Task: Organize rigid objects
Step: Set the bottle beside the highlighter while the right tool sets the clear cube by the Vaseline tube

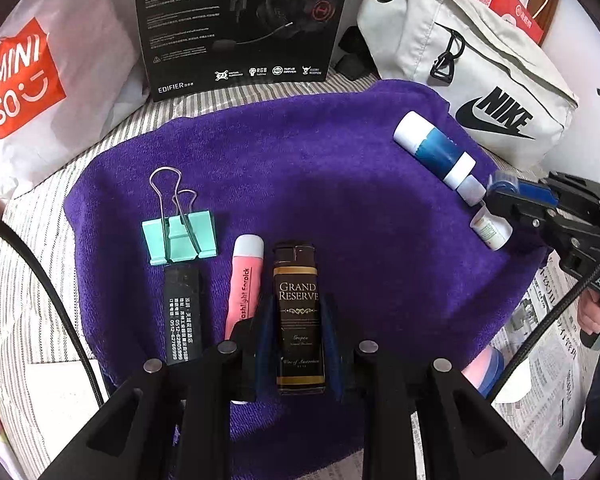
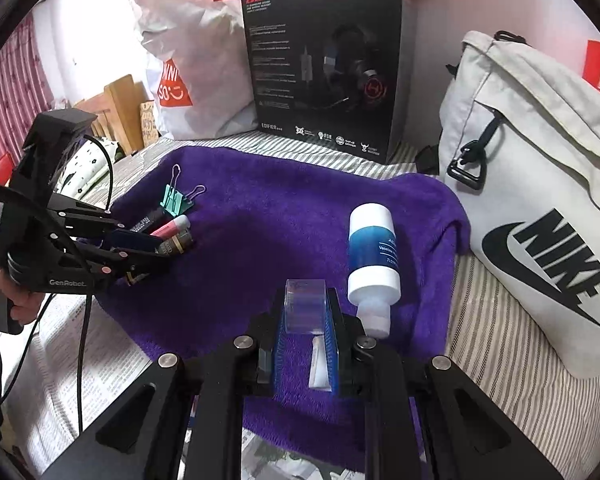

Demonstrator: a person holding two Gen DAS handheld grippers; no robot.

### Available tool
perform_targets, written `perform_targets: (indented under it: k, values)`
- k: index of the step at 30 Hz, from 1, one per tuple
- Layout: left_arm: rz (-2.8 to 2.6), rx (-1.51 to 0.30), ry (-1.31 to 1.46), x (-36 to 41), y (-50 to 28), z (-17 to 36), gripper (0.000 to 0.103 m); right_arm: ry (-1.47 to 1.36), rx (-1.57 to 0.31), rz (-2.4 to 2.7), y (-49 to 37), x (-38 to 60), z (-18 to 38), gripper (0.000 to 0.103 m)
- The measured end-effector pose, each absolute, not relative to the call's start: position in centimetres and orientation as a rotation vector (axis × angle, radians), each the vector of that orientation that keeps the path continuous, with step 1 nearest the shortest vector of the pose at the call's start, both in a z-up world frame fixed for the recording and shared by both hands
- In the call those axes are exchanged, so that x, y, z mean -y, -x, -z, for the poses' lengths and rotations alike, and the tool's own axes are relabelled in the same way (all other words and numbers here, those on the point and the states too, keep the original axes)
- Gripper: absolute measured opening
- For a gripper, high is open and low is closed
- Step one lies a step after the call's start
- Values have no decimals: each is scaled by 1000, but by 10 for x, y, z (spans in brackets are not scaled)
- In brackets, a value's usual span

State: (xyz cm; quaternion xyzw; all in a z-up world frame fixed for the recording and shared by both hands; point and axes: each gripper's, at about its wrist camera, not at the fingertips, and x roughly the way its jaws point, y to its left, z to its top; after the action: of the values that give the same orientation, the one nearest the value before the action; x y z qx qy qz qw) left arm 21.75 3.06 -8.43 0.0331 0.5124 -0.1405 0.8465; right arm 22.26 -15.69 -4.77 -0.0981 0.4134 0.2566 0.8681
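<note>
A purple towel holds the objects. My left gripper is shut on a brown "Grand Reserve" lighter-shaped block, which lies in a row with a pink flashlight, a black stick and a teal binder clip. My right gripper is shut on a small clear plastic block. A little white tube lies under it, and a blue-and-white bottle lies just right of it. In the right wrist view my left gripper reaches in from the left.
A black headset box stands behind the towel. A white Miniso bag is at the back left, a grey Nike bag at the right. Newspaper and striped bedding surround the towel. A pink-and-blue round object sits at the towel's right edge.
</note>
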Motion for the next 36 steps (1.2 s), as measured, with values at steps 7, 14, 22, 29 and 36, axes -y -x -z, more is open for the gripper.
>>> perform_targets:
  k: [7,14,22,29,36]
  values:
    - [292,-1078,-85,-31,-211,84,30,222,-876,-531,-234,154,50,17]
    - [269,-1070,-105,-40,-193,75,36,250,-912,-527,-248,143,60,17]
    - [228,-1028,-167,-42,-180,61,67,290,-973,-505,-258,135,77,17]
    - [201,-1030,-152,-51,-176,60,67,305,-1009,-488,-263,136,85,17]
    - [208,-1032,-131,-54,-168,56,67,328,-1007,-482,-263,133,85,18]
